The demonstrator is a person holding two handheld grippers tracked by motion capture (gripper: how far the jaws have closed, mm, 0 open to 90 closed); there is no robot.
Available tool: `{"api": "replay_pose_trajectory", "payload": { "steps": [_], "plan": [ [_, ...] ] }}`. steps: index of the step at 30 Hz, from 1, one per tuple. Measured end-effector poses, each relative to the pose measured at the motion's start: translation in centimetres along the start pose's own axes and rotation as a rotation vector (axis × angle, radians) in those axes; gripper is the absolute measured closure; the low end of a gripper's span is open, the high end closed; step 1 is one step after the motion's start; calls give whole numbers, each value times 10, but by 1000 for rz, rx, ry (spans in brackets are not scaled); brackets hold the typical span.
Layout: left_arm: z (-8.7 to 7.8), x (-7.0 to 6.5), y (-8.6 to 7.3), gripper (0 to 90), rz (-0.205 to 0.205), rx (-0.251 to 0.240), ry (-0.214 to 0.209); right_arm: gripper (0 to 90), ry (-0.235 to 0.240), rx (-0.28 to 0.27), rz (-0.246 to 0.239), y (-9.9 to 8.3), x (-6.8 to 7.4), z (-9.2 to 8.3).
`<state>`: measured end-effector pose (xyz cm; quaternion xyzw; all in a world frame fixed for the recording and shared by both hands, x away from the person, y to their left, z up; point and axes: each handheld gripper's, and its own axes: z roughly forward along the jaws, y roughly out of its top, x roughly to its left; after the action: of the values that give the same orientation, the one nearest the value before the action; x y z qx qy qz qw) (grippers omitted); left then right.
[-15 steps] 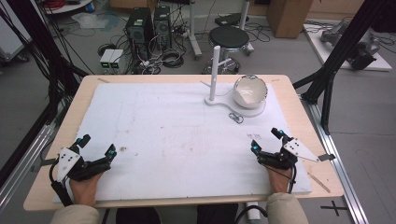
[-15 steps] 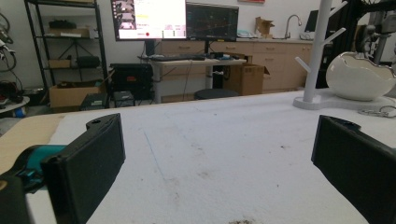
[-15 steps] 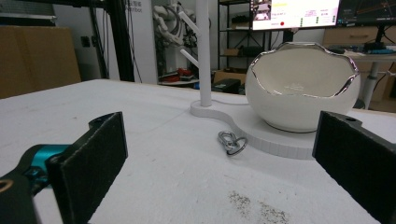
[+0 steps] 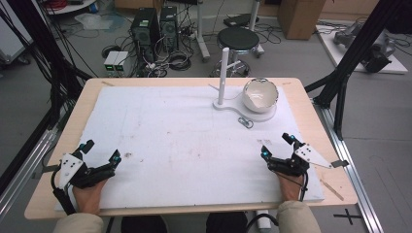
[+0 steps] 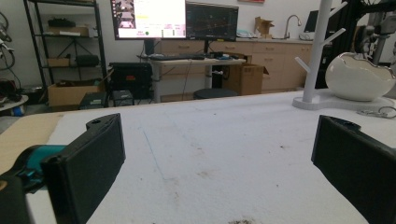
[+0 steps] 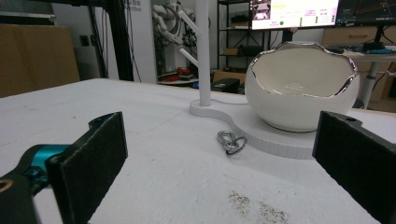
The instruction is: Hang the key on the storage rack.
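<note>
A white stand with a tall post [image 4: 223,75] and a flat base [image 4: 260,115] sits at the far right of the white mat. An eggshell-shaped white bowl [image 4: 260,95] with a silver rim rests on that base. Small metal rings [image 4: 245,122] lie on the mat just in front of the base; the right gripper view has the rings [image 6: 231,142] ahead of the jaws and the bowl [image 6: 301,88] behind. My left gripper [image 4: 101,151] rests open at the near left. At the near right my right gripper [image 4: 277,144] is open too. Nothing is between either pair of jaws.
The white mat [image 4: 184,141] covers a wooden table [image 4: 80,109]. Beyond the far edge stand a black stool [image 4: 238,39], computer towers [image 4: 155,24] and cables on the floor. Black frame struts [image 4: 347,73] rise at the right side.
</note>
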<state>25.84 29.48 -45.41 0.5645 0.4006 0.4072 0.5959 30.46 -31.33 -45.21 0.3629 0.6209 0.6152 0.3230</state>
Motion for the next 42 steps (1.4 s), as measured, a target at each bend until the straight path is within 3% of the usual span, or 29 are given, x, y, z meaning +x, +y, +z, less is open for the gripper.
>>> {"api": "replay_pose_trajectory", "payload": {
  "steps": [3, 7, 9, 14, 15, 16, 19, 22, 28, 29, 30, 31, 35, 39, 42],
  "plan": [
    [0, 0, 0, 31, 0, 0, -1, 21, -3, 3, -12, 0, 0, 1],
    [0, 0, 0, 31, 0, -1, -2, 21, -14, 32, 10, 2, 0, 3],
    [-1, 0, 0, 31, 0, -2, -4, 22, -14, 86, 14, 7, -1, 7],
    [-1, 0, 0, 31, -3, -3, -11, 21, -8, 134, 51, 23, -4, 17],
    [-1, 0, 0, 31, -2, -1, -11, 21, -11, 148, 53, 28, -6, 21],
    [-1, 0, 0, 31, -1, -3, -11, 21, -5, 197, 60, 40, -10, 31],
    [-1, 0, 0, 31, -1, -4, -12, 21, 1, 236, 60, 49, -13, 39],
    [-1, 0, 0, 31, 0, -4, -13, 5, -11, 315, 87, 61, -18, 58],
    [-1, 0, 0, 31, -1, -4, -14, 6, -11, 381, 81, 66, -21, 73],
    [-1, 0, 0, 31, -1, -4, -14, 6, -20, 424, 74, 69, -22, 81],
    [-1, 0, 0, 31, -2, -3, -14, 6, -20, 424, 74, 69, -22, 81],
    [-1, 0, 0, 31, -2, -4, -14, 6, -23, 462, 60, 71, -23, 88],
    [-1, 0, 0, 31, -1, -6, -16, 6, -29, 523, 46, 74, -25, 100],
    [-1, 0, 0, 31, -2, -7, -17, 6, -29, 582, 46, 73, -26, 116],
    [-1, 0, 0, 31, 0, -6, -17, 6, -30, 615, 74, 69, -27, 125]
  ]
}}
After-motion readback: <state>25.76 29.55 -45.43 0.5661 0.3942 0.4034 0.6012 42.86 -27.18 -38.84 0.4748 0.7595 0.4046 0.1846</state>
